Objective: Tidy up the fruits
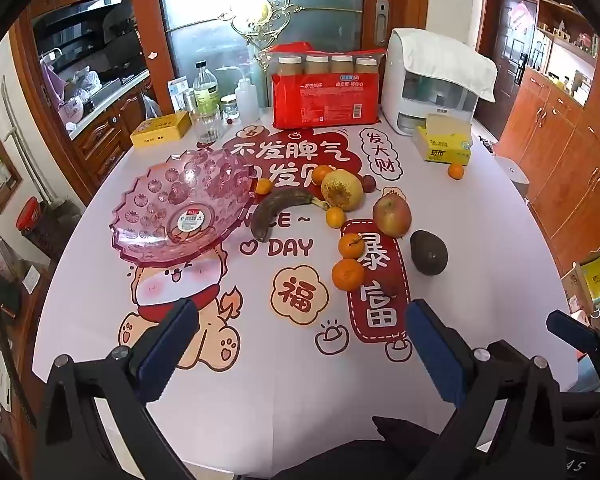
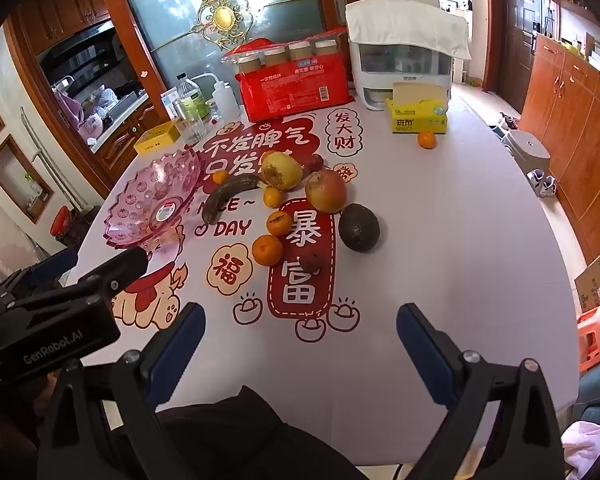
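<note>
- Kitchen-side setting: wooden cabinets, a frosted glass door with gold scrollwork, and a round table [image 1: 100, 300] under a white cloth printed with red cartoon designs.
- Left gripper [image 1: 300, 344], blue-padded, hangs spread wide over the table's near edge, nothing between its jaws.
- Right gripper [image 2: 300, 340] is likewise spread and empty, just beside the left one and angled down at the cloth.
- Fruit lies loose mid-table, well ahead of both claws: a blackened banana [image 1: 278, 210], a yellow-green pomelo-like fruit [image 1: 342, 190], a red-yellow apple [image 1: 392, 216], a dark avocado [image 1: 429, 253], and several small orange mandarins, the nearest [image 1: 348, 274].
- One lone mandarin [image 1: 456, 171] sits far off, just in front of the yellow tissue box [image 1: 446, 144].
- Pink faceted transparent plastic fruit bowl [image 1: 188, 208] stands empty to the left of the pile, its rim just beside the banana.
- Key relation: the bowl sits left of the fruit, so it is nearer the left gripper; the avocado and apple lie on the right gripper's side.
- The banana's long axis runs diagonally, from the pomelo down toward the near left.
- My judgement: nothing sorted yet; the nearest mandarin looks the easiest first pick.
- Readable writing: "DAY" and a partly covered "NICE ~" on the cloth, large "福" and "发大财", and "GenRobot.AI" on the left gripper's body in the right view.
- Red packet [image 1: 324, 98] carries Chinese print too small to read surely.
</note>
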`<state>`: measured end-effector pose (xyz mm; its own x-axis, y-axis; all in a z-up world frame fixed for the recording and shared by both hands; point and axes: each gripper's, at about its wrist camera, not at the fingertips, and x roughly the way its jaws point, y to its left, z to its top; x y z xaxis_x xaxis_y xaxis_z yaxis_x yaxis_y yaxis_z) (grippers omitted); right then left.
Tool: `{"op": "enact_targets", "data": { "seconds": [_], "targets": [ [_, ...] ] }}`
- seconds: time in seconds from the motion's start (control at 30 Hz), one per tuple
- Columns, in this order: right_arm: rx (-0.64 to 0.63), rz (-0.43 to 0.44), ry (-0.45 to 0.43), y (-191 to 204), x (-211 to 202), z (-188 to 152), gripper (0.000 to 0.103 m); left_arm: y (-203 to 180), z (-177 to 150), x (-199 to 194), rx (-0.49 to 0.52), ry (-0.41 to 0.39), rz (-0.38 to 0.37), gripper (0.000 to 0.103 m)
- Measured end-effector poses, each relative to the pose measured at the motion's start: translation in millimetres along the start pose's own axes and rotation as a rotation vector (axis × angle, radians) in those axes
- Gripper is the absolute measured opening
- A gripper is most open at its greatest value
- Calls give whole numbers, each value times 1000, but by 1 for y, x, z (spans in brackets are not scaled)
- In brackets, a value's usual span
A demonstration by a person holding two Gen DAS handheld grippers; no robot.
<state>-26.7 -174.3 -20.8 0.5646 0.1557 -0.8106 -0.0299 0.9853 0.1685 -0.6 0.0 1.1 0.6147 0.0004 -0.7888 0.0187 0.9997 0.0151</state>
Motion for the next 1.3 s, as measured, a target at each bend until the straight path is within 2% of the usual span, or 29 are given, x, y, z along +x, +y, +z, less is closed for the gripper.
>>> {"op": "enact_targets", "data": {
  "seconds": [0.2,1.13,1.3],
  "targets": [
    [2,-4,6,0,1,0,97,-3,2,3,9,21,0,102],
    [6,7,8,-8,1,7,97,5,0,-2,-14,-2,10,102],
    [7,11,10,-3,4,-1,97,6,-1,-2,-14,0,10,102]
  ]
}}
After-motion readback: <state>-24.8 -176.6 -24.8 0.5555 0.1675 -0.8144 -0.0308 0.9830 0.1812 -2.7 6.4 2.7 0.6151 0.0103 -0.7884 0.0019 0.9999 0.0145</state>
